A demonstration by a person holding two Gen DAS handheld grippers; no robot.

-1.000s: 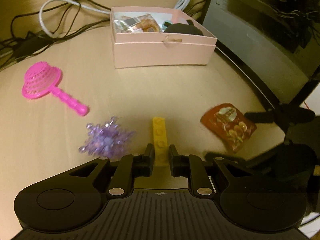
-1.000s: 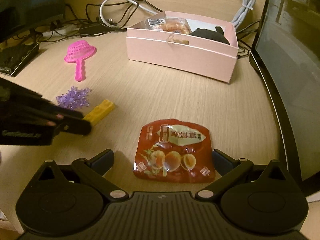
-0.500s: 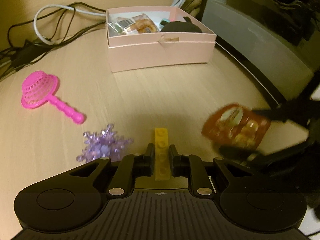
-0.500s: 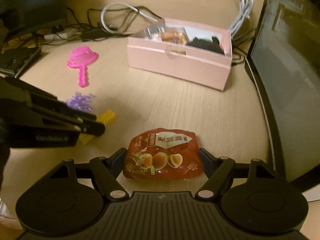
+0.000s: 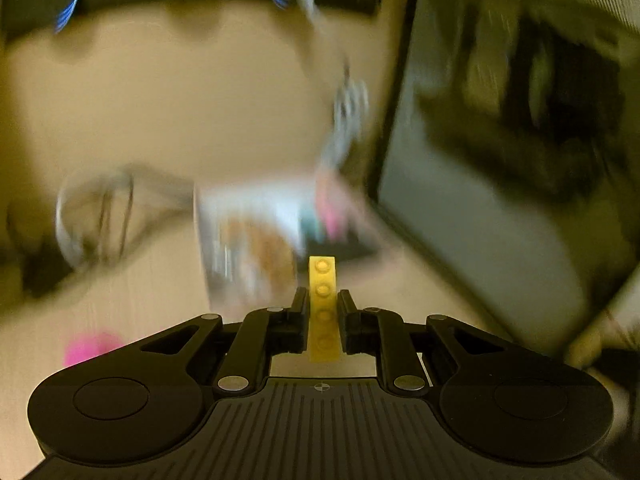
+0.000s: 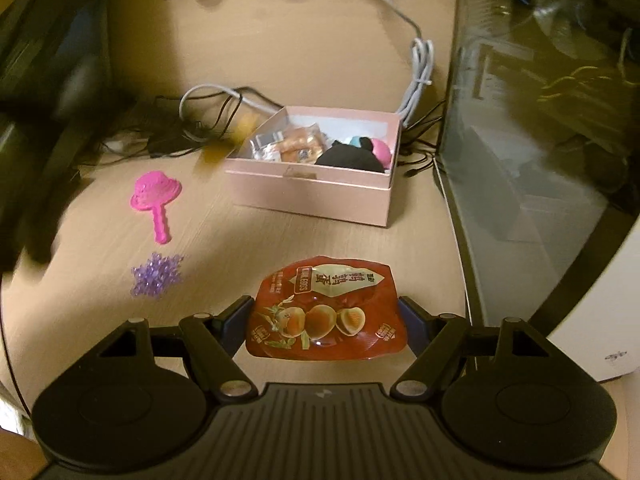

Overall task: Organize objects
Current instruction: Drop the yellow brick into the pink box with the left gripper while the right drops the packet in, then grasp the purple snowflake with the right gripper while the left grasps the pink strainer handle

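Left gripper (image 5: 322,306) squeezes yellow brick (image 5: 323,308), brick's long side pointing ahead at blurry pink box (image 5: 256,236). Right gripper (image 6: 326,314) pinches red snack bag (image 6: 326,308) above desk (image 6: 248,240); pink box (image 6: 316,192) straight ahead, near desk's far edge.

Both wrist views face the pink box (image 6: 312,184), left perhaps nearer.

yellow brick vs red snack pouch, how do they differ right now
The yellow brick is narrow, rigid and studded, so the left gripper has its jaws nearly together on it. The red snack pouch is wide, soft and printed, so the right gripper has its jaws far apart on it. Both are gripped.
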